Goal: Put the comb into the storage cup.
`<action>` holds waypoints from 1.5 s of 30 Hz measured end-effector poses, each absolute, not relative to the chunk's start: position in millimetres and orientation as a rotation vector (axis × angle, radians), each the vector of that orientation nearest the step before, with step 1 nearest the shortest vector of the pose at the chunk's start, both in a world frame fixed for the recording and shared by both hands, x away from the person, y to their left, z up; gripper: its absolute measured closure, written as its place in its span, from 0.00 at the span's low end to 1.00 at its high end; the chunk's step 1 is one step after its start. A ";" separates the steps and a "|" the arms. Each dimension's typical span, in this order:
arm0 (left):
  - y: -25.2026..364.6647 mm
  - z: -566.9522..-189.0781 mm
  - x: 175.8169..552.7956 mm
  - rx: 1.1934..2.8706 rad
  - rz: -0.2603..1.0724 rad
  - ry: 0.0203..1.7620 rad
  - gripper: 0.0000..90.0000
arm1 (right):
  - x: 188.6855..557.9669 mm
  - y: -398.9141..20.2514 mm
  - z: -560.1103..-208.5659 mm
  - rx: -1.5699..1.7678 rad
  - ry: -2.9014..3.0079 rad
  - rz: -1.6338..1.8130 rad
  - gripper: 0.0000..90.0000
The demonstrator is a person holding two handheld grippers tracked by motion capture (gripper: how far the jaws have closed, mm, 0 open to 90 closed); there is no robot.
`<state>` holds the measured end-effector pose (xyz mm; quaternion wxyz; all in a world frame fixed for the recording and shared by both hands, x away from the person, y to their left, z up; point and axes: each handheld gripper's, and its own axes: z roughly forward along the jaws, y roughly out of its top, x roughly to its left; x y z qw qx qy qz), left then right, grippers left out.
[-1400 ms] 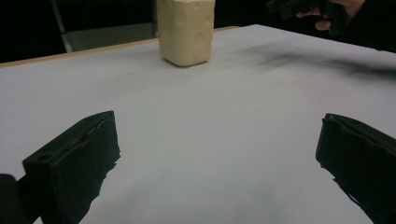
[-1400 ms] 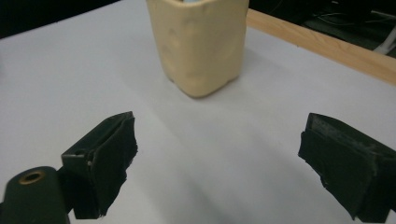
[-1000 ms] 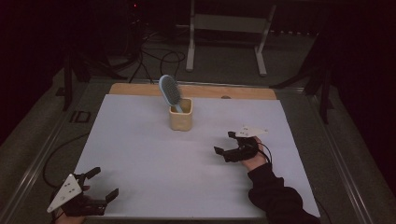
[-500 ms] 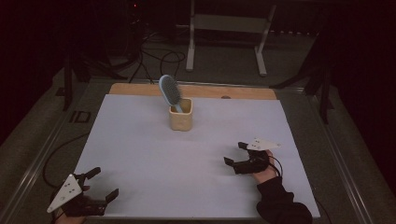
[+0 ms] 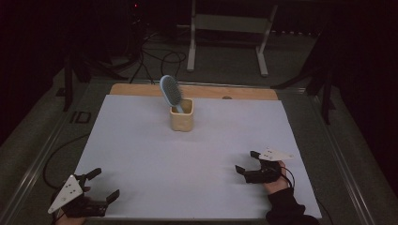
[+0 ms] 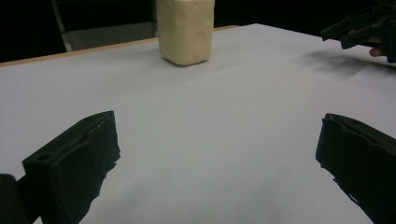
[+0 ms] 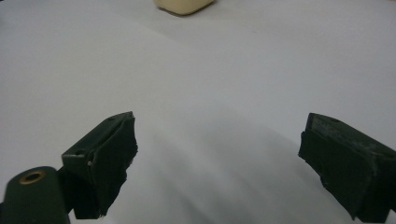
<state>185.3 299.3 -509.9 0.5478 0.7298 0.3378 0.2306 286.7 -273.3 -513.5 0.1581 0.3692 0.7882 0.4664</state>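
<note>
Standing in cream cup [image 5: 181, 121]: hairbrush [image 5: 170, 91] (tilted). L gripper [image 5: 104, 185] & R gripper [image 5: 246, 161] both released, near table front.

My work surface is a large white paper sheet [image 5: 141, 140], bare ahead of me. A light wooden board strip [image 5: 141, 90] peeks out along its far edge. Beyond the table, on the dark floor, stands a white metal stand [image 5: 227, 23] beside loose black cables [image 5: 159, 56].

On the tabletop [image 5: 141, 154] a cup [image 5: 181, 120] stands toward the far edge, near the middle, with a brush [image 5: 170, 92] standing in it, tilted left. The left tongs [image 5: 104, 184] sit at the near left corner, the right tongs [image 5: 246, 162] near right, both well apart from the cup
</note>
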 end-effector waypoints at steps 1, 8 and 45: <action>299.4 -510.1 185.4 1.728 0.546 0.803 0.00 | 285.0 -275.0 -513.2 1.060 2.248 1.350 0.12; 298.8 -510.7 185.6 1.738 0.547 0.799 0.00 | 272.7 -285.5 -514.7 1.084 2.224 1.345 0.12; 297.0 -511.0 186.5 1.746 0.547 0.800 0.00 | 259.2 -281.0 -520.8 1.058 2.292 1.374 0.12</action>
